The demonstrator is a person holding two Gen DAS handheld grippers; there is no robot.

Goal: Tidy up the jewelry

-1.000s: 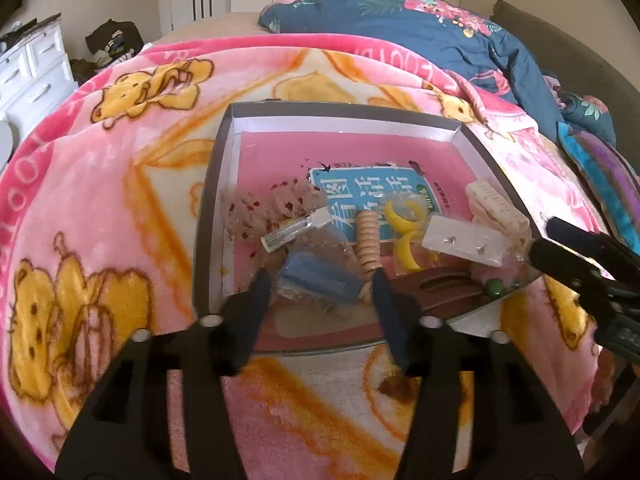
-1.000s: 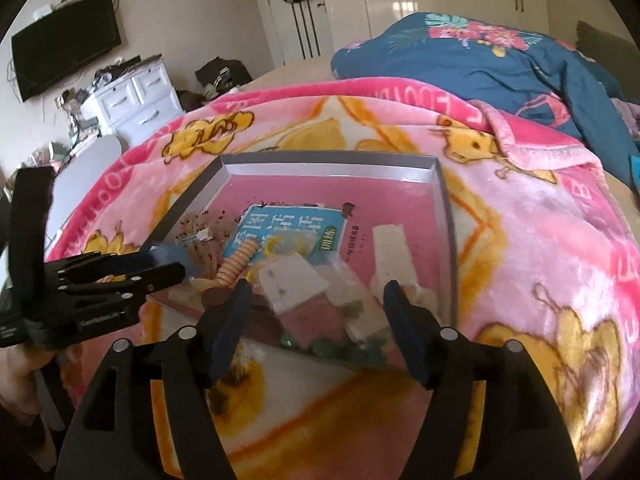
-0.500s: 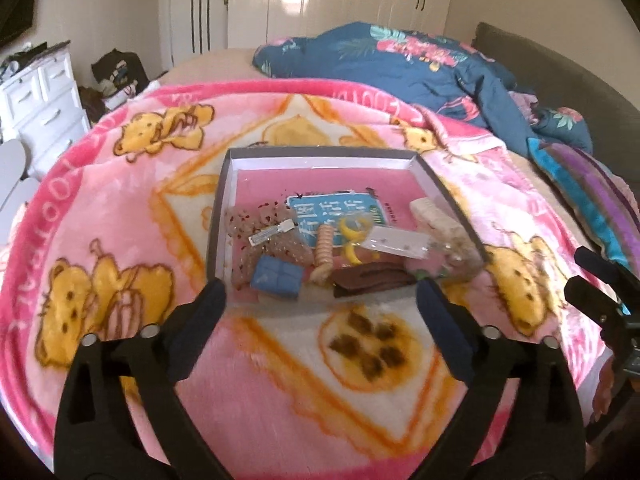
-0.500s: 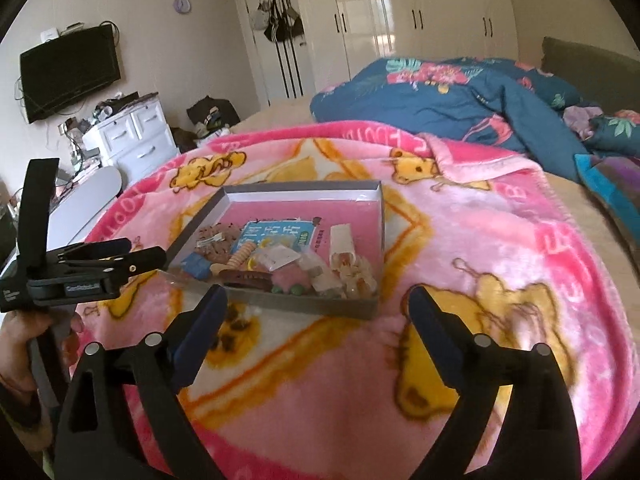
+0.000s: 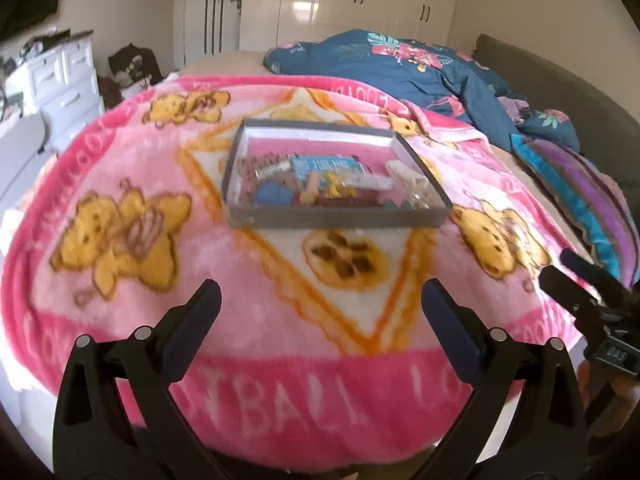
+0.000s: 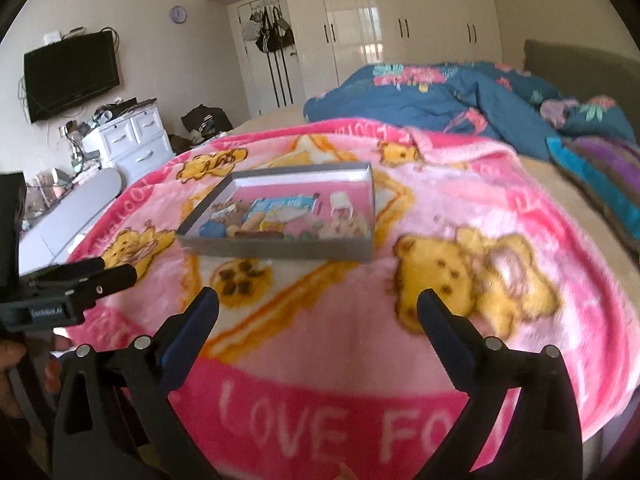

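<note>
A shallow grey box (image 5: 340, 218) (image 6: 276, 248) lies on the pink blanket in the middle of the bed. Inside it are a blue printed card (image 5: 324, 164), a small blue case (image 5: 272, 194), yellow rings (image 5: 334, 182), a white hair clip (image 5: 404, 170) and other small pieces, all blurred. My left gripper (image 5: 320, 290) is open and empty, well short of the box over the blanket's near part. My right gripper (image 6: 318, 296) is also back from the box; its jaws are opening with nothing between them. Each gripper shows at the edge of the other's view (image 5: 580, 280) (image 6: 100, 276).
The pink bear blanket (image 5: 120, 240) covers the bed to its near edge. A blue floral duvet (image 5: 400, 64) and a striped pillow (image 5: 580, 192) lie at the back right. White drawers (image 6: 132, 144), a wall TV (image 6: 70, 74) and wardrobes stand beyond.
Both grippers have drawn back from over the box toward the bed's near edge, and both sets of jaws have spread from half open to wide. The box and its contents stayed put.
</note>
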